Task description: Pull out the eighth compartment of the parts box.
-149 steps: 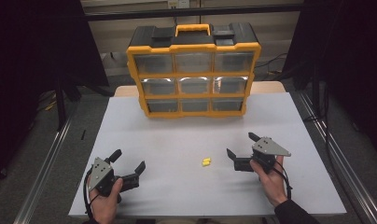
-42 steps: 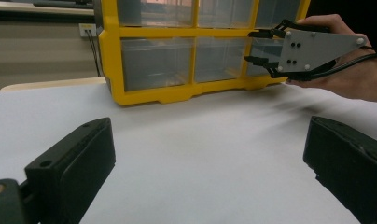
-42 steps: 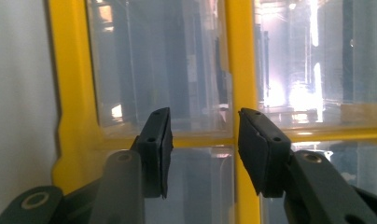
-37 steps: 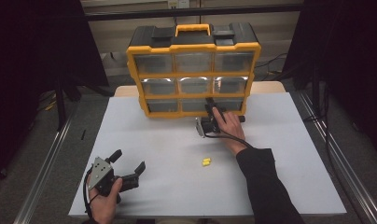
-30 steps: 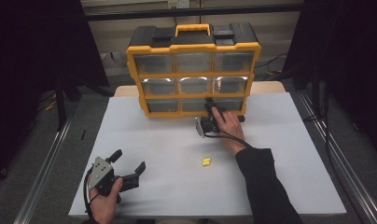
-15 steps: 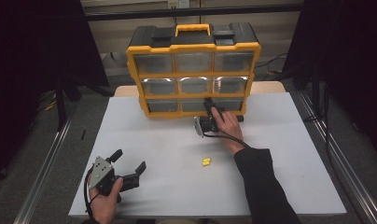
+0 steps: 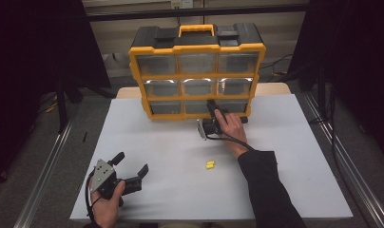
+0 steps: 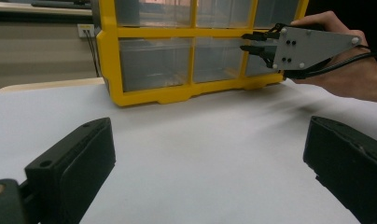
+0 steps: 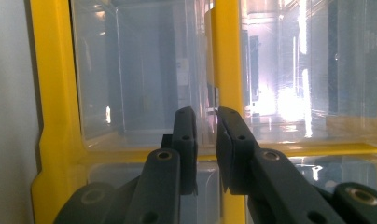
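Right tongs (image 7: 212, 105) reach the front of the yellow drawer cabinet (image 7: 197, 76) at the far side of the white worktop (image 7: 285, 161), turned on edge, their tips at the bottom row of clear drawers. Seen along the black jaws in the right gripper view, the tongs (image 9: 206, 122) have just been closing — only a thin slit remains between the pads, and they sit at the edge of a clear drawer (image 9: 135, 79) beside a yellow divider. Whether they pinch the drawer's lip I cannot tell. Left tongs (image 7: 131, 167) rest low on the near side of the worktop, well apart from the cabinet, jaws spread wide with nothing between them. A small yellow piece (image 7: 209, 165) lies on the worktop between the two tongs — nearer the right forearm, touched by neither.
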Demonstrator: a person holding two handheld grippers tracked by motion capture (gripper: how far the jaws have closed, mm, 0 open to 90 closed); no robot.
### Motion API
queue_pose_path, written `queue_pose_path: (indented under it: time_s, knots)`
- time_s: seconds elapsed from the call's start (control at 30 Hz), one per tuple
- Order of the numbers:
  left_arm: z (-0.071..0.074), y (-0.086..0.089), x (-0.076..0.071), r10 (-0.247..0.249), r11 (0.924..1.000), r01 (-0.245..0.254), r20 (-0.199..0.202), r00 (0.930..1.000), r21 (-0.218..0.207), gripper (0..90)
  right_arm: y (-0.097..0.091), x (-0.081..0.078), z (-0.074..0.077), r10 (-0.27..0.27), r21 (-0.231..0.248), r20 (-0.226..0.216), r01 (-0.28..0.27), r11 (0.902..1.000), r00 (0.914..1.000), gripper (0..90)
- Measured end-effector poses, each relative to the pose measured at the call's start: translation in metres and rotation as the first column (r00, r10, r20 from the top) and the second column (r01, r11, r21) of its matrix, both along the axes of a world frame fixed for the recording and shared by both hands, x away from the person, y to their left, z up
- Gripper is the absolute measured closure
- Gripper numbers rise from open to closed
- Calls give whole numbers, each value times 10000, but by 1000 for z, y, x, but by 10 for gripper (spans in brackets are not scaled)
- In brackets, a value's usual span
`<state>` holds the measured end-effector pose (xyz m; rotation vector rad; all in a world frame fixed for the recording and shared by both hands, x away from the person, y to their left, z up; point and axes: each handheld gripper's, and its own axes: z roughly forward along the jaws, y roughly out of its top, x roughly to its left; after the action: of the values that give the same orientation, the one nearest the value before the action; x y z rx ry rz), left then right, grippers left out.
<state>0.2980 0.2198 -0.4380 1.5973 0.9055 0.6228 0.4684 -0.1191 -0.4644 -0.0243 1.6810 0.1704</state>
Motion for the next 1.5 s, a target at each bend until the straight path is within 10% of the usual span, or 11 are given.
queue_pose_path:
  time_s: [1.5]
  knots:
    - [0, 1, 0, 93, 9999, -93, 47, 9999, -86, 23, -1, -24, 3, 358, -94, 231, -356, 9993, 9991, 798]
